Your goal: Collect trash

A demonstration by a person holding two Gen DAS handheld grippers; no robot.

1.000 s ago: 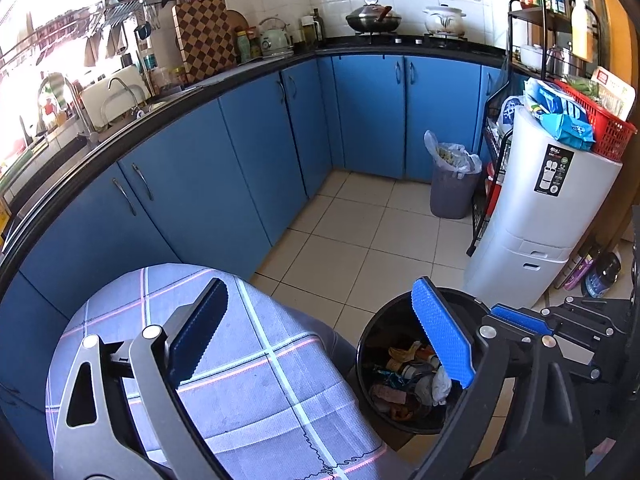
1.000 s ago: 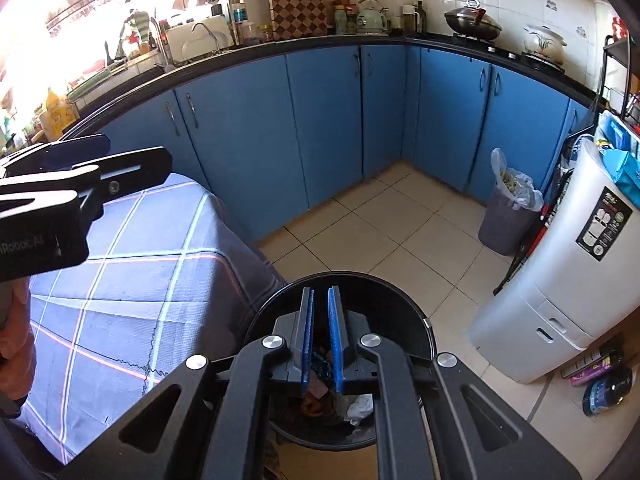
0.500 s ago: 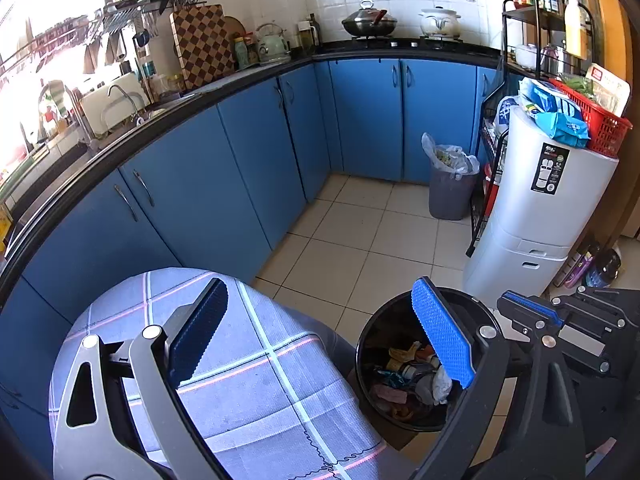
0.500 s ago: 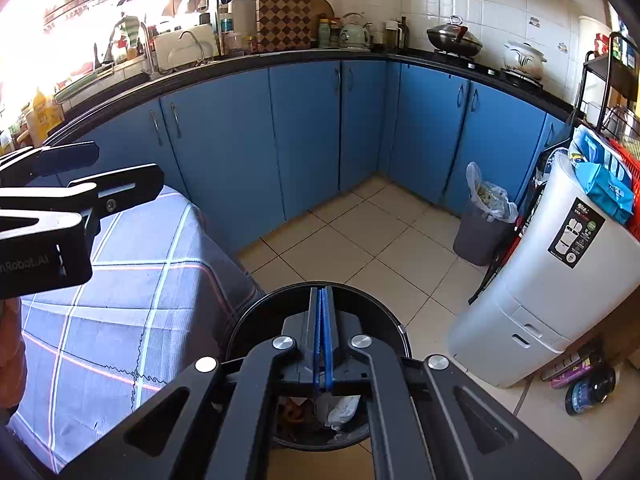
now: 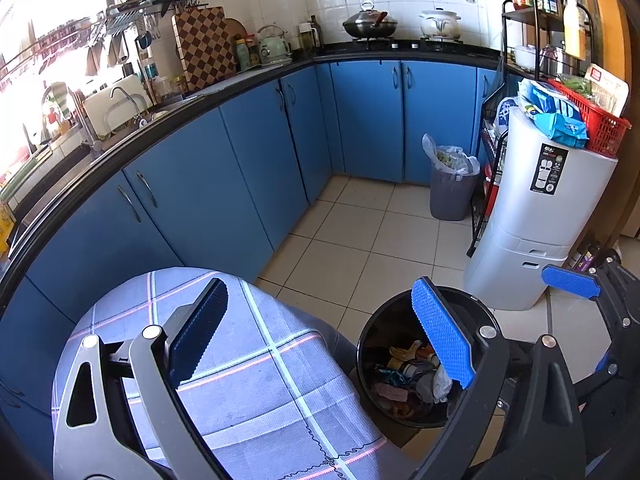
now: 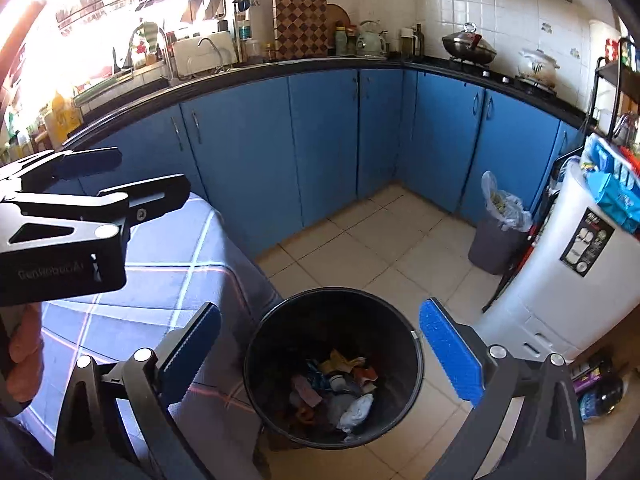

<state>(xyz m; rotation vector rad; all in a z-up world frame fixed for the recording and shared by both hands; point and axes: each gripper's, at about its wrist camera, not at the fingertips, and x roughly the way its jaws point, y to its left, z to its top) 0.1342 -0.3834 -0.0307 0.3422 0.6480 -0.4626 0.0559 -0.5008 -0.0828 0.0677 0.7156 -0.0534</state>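
Trash lies at the bottom of the black bin, directly below the right gripper, whose jaws stand wide apart and empty. Left gripper, also spread open, hovers beside the bin over the checked tablecloth.

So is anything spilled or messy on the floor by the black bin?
Nothing looks spilled. The trash sits inside the black bin, and the floor tiles around it look clean. The grey bin stands upright, and both claws, left and right, are open and empty.
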